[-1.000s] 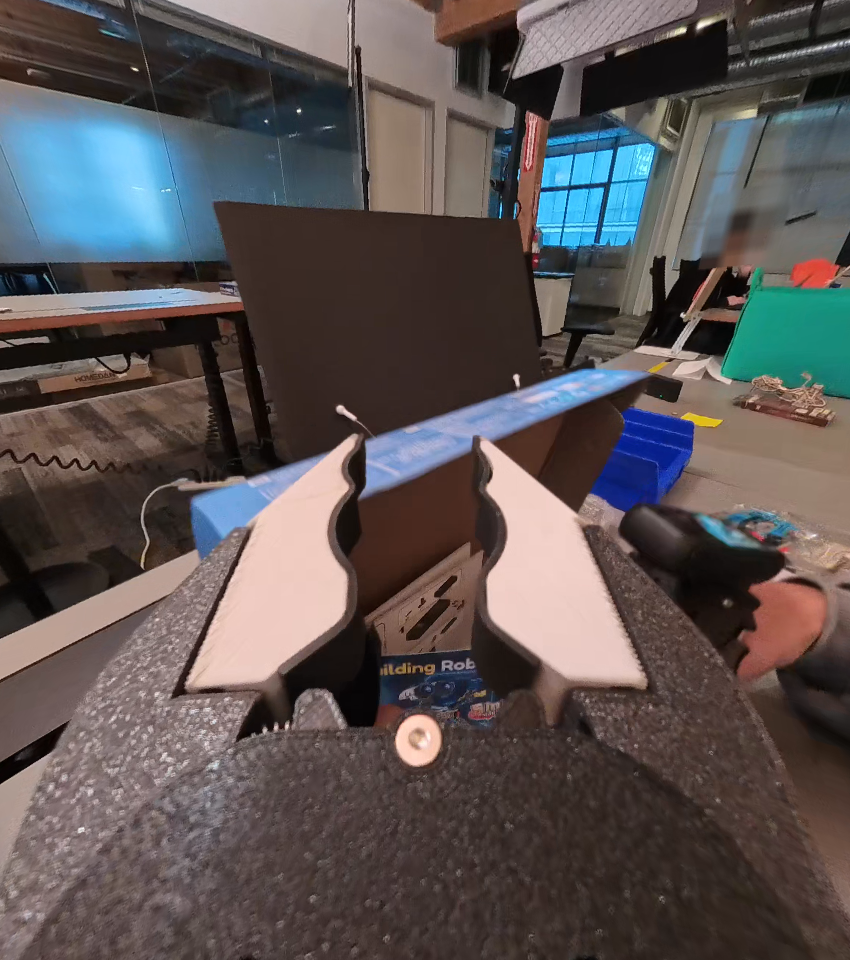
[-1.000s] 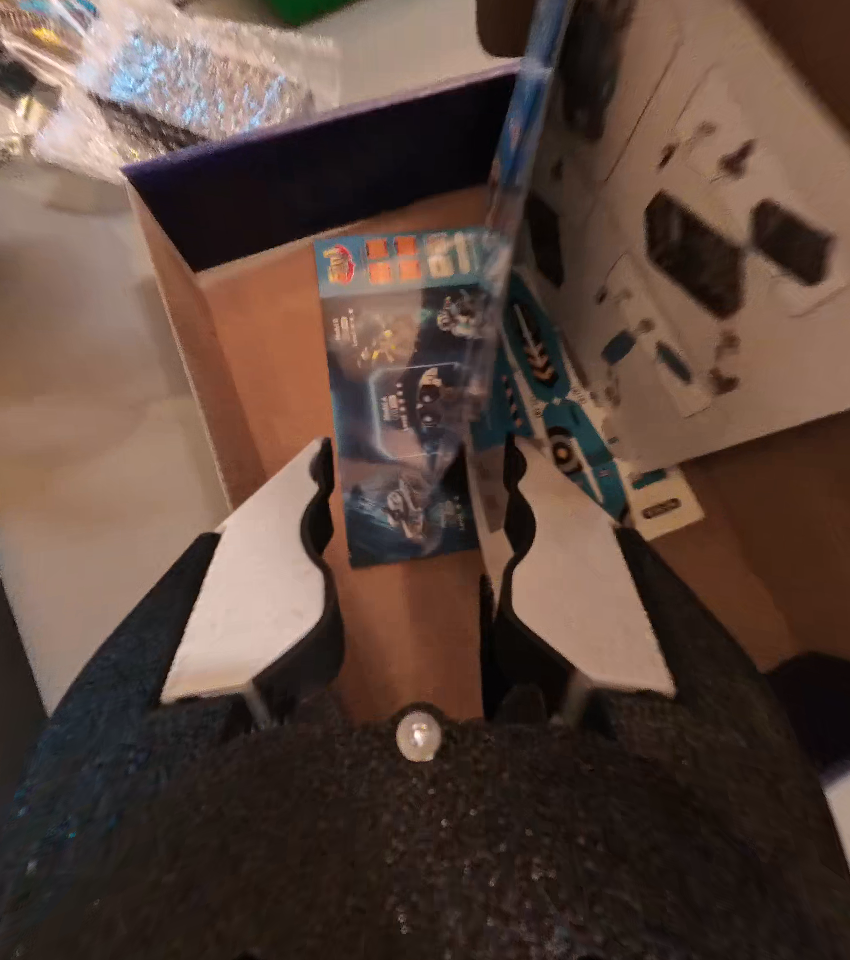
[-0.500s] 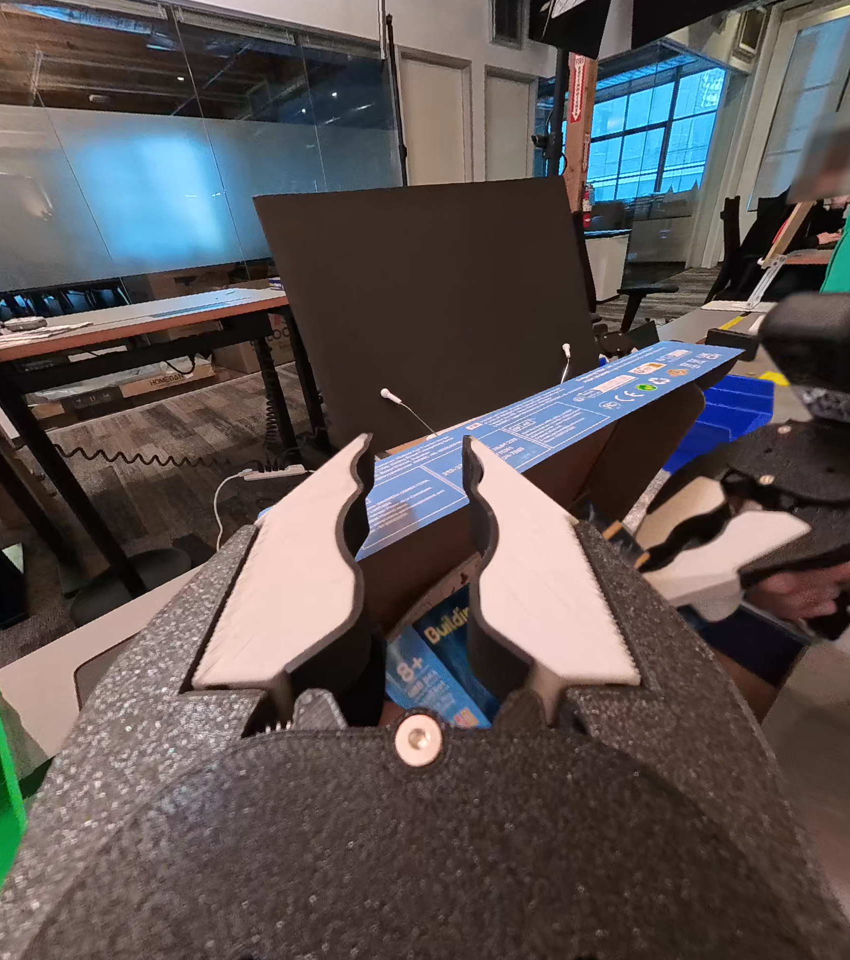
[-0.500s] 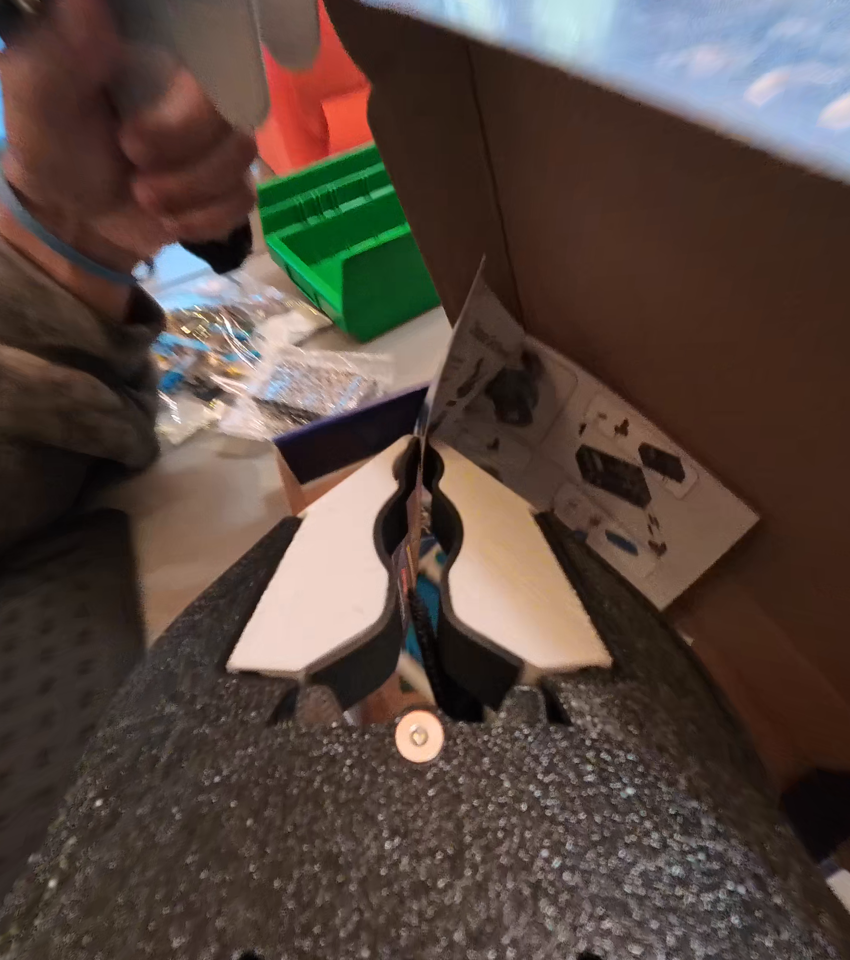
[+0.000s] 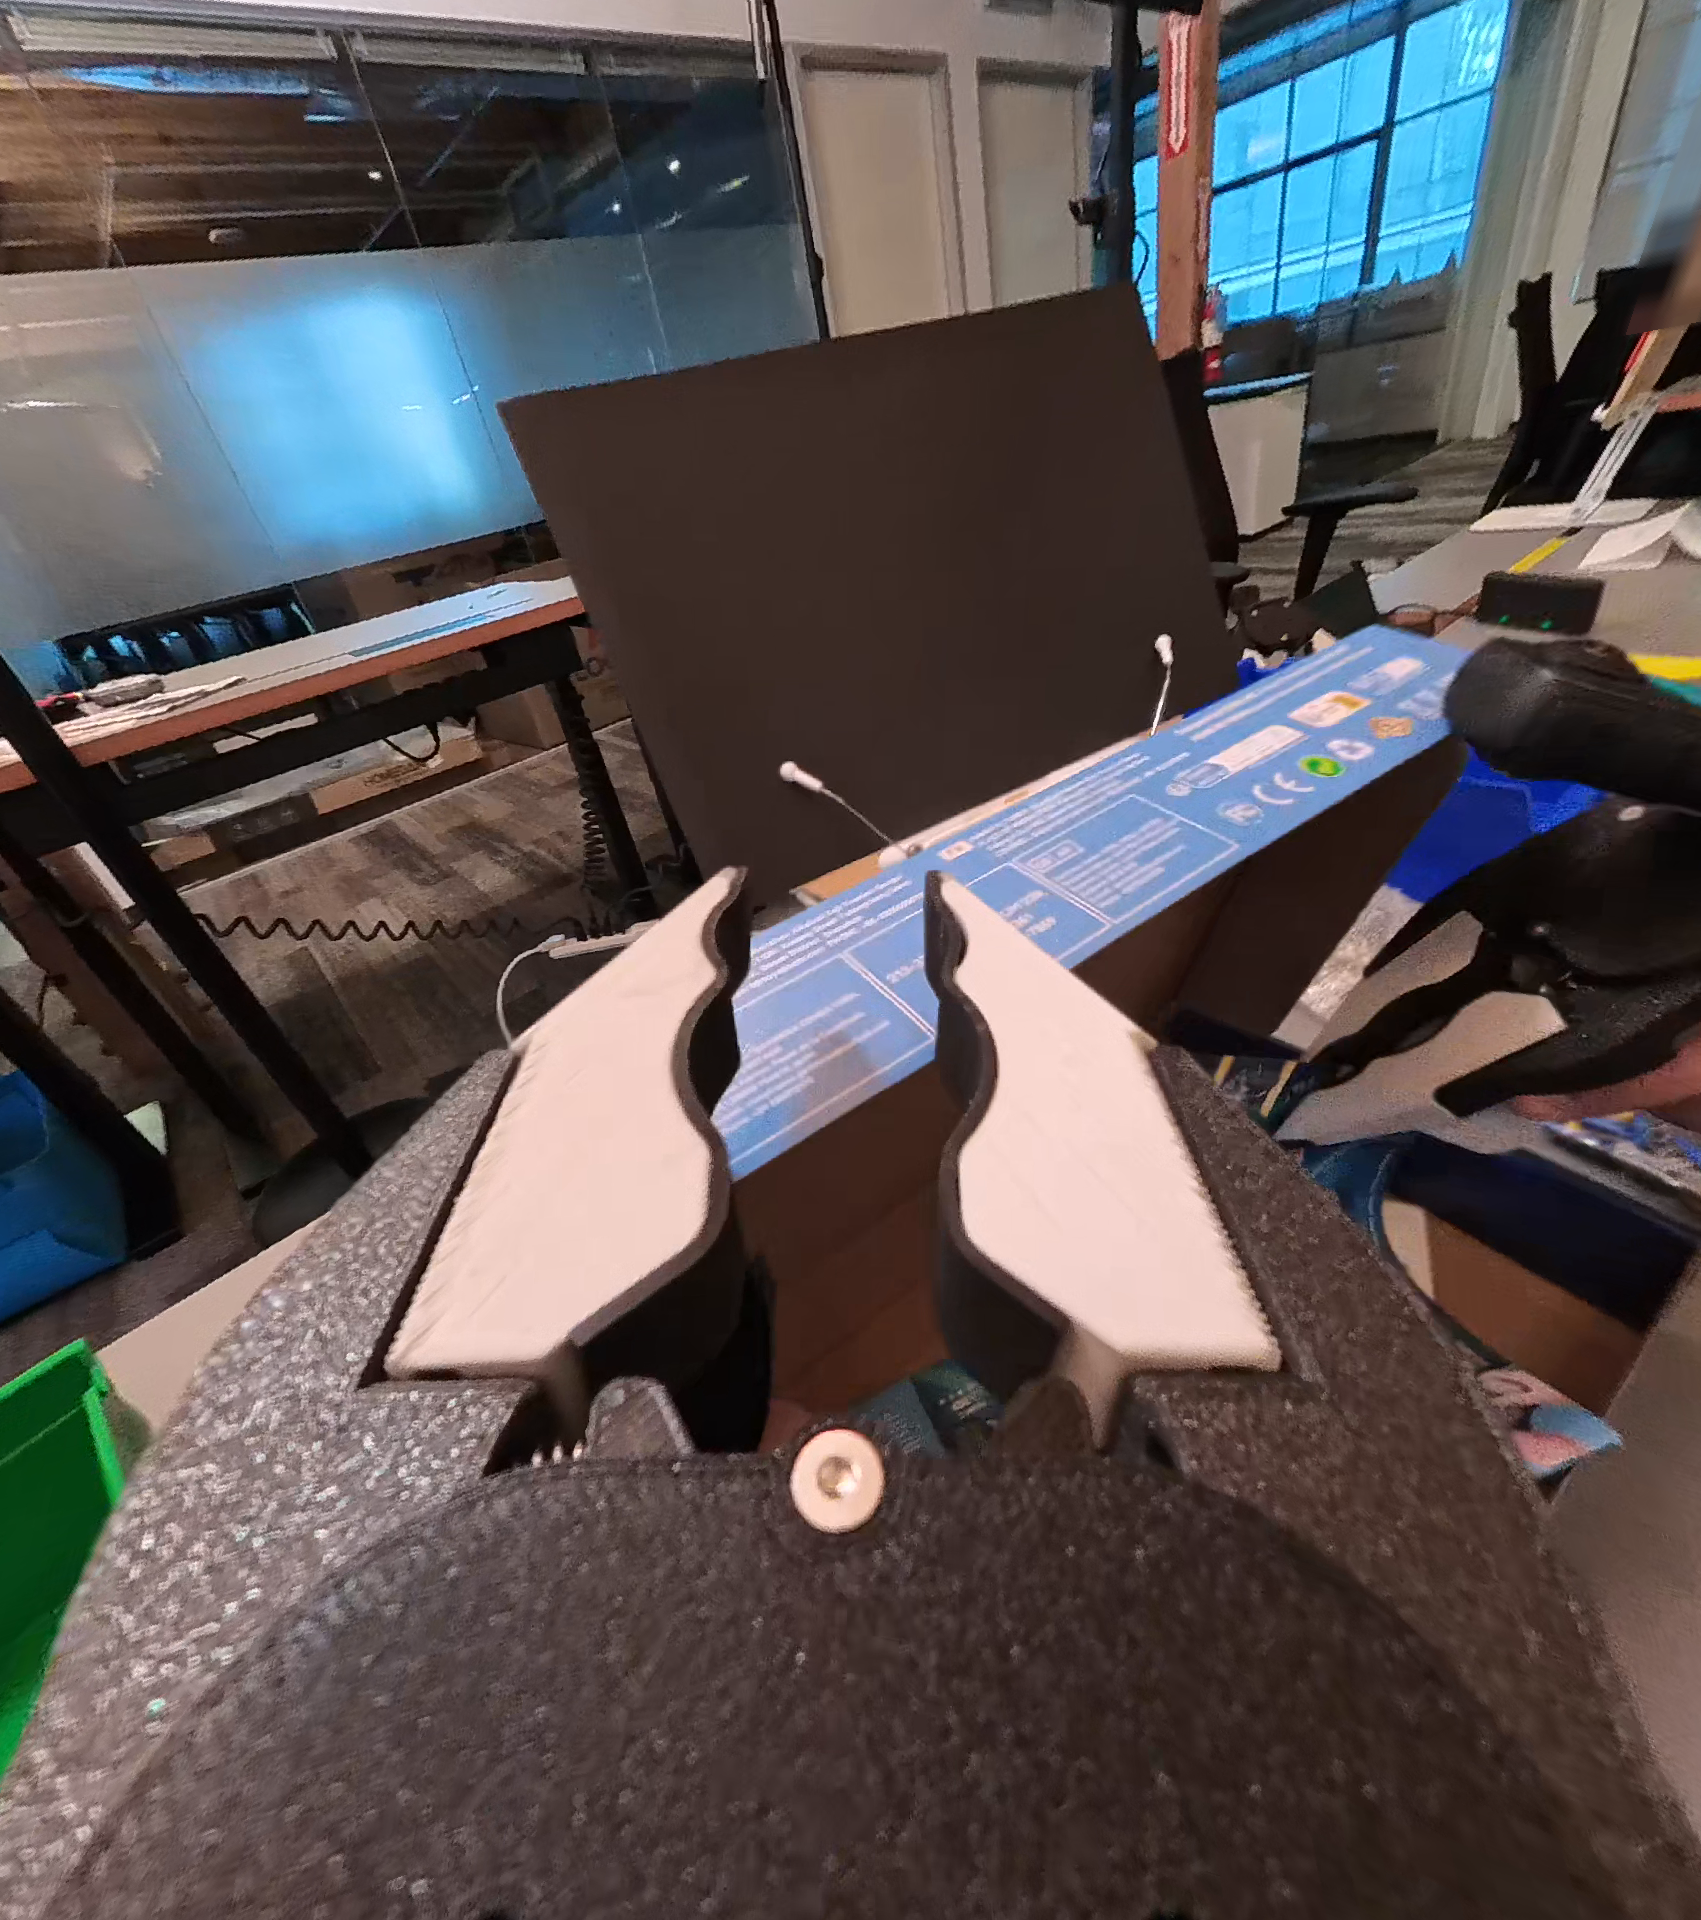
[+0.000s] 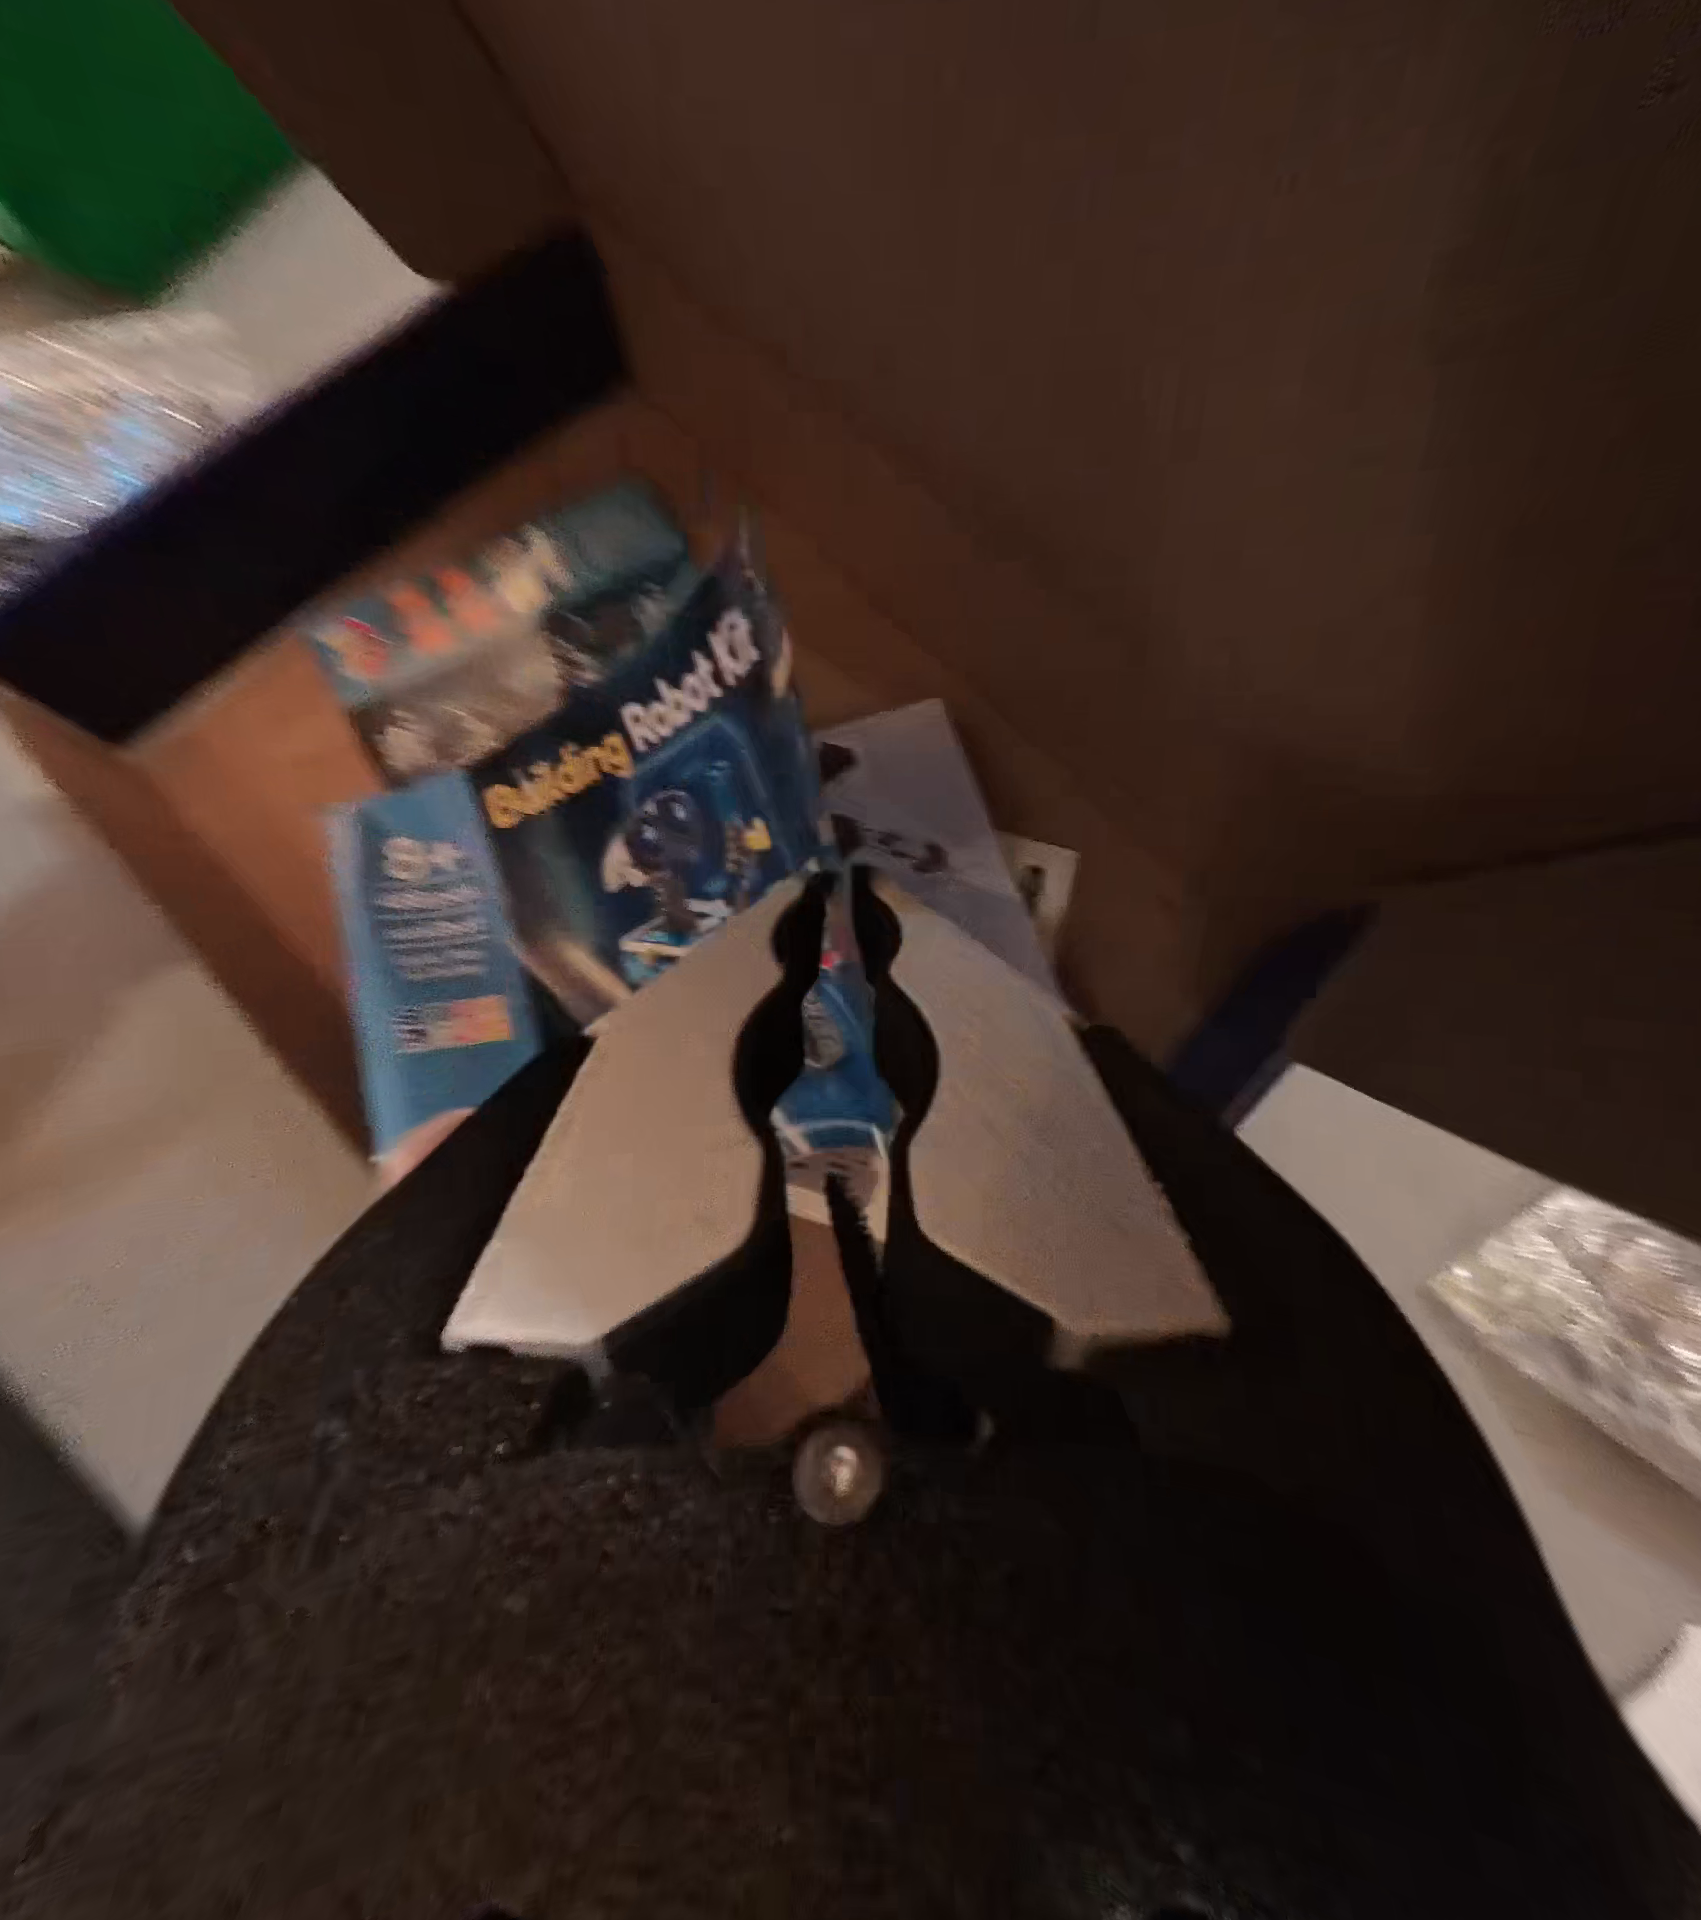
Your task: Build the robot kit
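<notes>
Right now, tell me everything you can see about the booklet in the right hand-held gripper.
The booklet is thin, glossy paper with a dark blue cover showing a robot picture and some lettering. It stands on edge, pinched near its lower corner by the shut right hand-held gripper, over the open cardboard box. Other printed sheets lie on the box floor behind it. The picture is blurred, so finer detail is unclear.

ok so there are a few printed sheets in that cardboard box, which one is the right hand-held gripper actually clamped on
The dark blue booklet standing on edge: the right hand-held gripper is shut on its lower edge. The light blue leaflet and white sheet lie loose in the box.
</notes>
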`<control>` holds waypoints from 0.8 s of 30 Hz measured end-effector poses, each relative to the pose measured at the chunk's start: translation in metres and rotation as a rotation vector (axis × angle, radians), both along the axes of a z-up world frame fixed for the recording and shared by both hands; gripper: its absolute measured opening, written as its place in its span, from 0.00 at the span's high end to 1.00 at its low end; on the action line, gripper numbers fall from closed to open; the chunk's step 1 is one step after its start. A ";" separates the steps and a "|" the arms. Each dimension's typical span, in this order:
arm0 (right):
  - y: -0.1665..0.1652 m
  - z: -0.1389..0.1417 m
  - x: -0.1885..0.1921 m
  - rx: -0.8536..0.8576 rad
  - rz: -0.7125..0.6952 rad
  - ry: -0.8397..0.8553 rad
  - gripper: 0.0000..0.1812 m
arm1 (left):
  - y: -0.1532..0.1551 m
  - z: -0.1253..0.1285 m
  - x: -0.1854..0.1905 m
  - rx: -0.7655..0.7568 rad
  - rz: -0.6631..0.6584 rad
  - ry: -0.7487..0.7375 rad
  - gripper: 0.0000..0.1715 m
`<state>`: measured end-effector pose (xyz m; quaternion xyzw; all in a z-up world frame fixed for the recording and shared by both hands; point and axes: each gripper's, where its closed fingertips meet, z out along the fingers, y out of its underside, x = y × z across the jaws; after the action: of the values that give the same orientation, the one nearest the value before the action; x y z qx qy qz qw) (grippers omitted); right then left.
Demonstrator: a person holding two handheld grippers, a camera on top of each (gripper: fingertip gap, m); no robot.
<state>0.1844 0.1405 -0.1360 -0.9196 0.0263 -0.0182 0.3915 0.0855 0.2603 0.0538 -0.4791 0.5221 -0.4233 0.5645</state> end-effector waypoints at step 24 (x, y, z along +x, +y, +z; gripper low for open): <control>-0.053 -0.061 -0.089 0.008 0.326 -0.116 0.74 | -0.026 0.005 -0.003 0.132 -0.013 0.031 0.80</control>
<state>0.0953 0.0877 -0.1971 -0.9076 -0.1460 -0.0075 0.3937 0.0820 0.2340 0.0592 -0.4440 0.5607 -0.3840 0.5839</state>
